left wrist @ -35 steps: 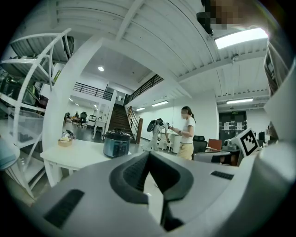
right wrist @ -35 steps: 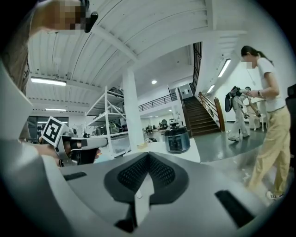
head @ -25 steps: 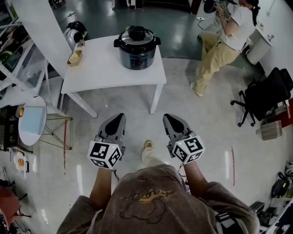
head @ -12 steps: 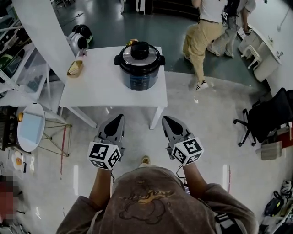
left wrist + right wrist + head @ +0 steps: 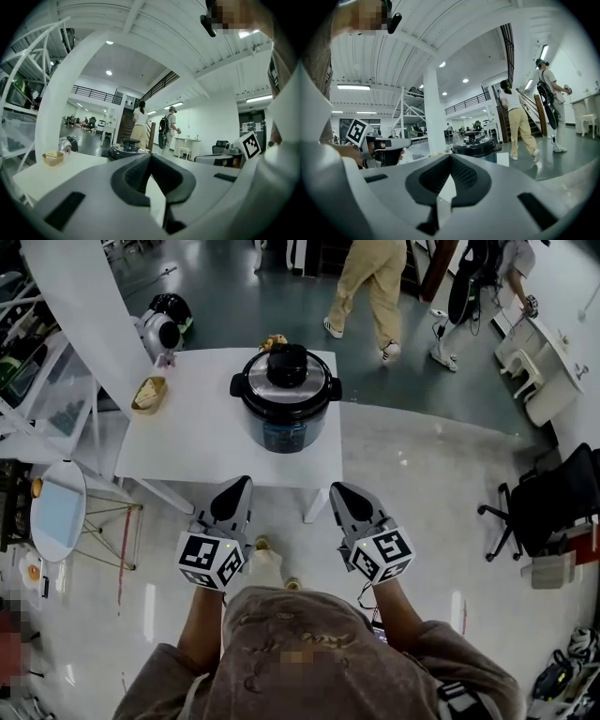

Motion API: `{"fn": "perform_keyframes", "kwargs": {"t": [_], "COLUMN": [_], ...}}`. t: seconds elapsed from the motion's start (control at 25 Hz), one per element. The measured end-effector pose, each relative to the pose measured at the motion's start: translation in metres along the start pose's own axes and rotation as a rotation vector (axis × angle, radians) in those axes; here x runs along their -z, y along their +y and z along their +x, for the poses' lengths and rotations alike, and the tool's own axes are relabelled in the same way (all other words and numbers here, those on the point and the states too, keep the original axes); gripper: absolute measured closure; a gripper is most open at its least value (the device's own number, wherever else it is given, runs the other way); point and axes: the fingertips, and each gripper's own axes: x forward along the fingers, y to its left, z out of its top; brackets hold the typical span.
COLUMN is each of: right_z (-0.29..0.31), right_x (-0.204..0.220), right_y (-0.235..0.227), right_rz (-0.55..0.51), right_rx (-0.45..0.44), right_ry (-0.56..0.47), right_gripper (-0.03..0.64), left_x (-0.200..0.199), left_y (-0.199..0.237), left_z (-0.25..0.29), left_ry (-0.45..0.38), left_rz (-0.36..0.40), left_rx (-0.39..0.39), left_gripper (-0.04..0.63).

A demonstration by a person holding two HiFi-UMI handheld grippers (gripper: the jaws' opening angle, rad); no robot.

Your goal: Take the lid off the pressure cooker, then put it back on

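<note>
Standing at the near edge of the white table [image 5: 187,432], you hold both grippers out ahead, side by side, tips toward it.

Far off to the side of your left gripper [image 5: 240,486]: a round side table [image 5: 58,507] with a pale blue top, well apart from the jaws. Ahead and left of that gripper: a small basket [image 5: 148,393] with something yellowish in it, near the white table's far left corner. Beyond the basket, off the table: a rounded black-and-silver appliance [image 5: 161,329]. What it is, you cannot tell from here.

Left gripper itself: jaws closed right together, pads meeting, nothing between them. Its tip shows at the table's near edge. The marker cube [image 5: 211,559] sits at the back, by your hand.

Ahead of both tips, a little nearer the right one's line: the pressure cooker [image 5: 286,413]. It stands upright on the table toward the far right part and is well apart from either gripper. The lid [image 5: 287,382] is on the pot with its black knob [image 5: 287,362] on top, and a handle sticks out at each side. Neither gripper touches it.

Your right gripper [image 5: 336,491]: jaws pressed together the same way, empty, tip near the table's near right corner.

Ahead and right, past the table: a person in tan trousers [image 5: 367,277], mid-stride on the dark floor. Further right: a second person [image 5: 483,282] with a dark backpack. Out to the right of the right gripper: a black office chair [image 5: 548,498], well apart.
</note>
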Motion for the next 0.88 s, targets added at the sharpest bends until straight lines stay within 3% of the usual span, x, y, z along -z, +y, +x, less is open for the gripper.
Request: {"fn": "perform_keyframes", "kwargs": {"t": [0.36, 0.88], "right_z": [0.074, 0.169], "right_x": [-0.023, -0.057], "right_y": [-0.043, -0.083], "right_rz": [-0.011, -0.005], "right_rx": [0.016, 0.081], "right_ry": [-0.013, -0.037], "right_gripper": [0.621, 0.621], "left_x": [-0.021, -0.046], "left_y": [0.054, 0.109], "left_z": [0.079, 0.17], "left_ry": [-0.01, 0.0], "left_rz": [0.038, 0.039], "left_rx": [0.029, 0.157], "left_gripper": [0.591, 0.591]}}
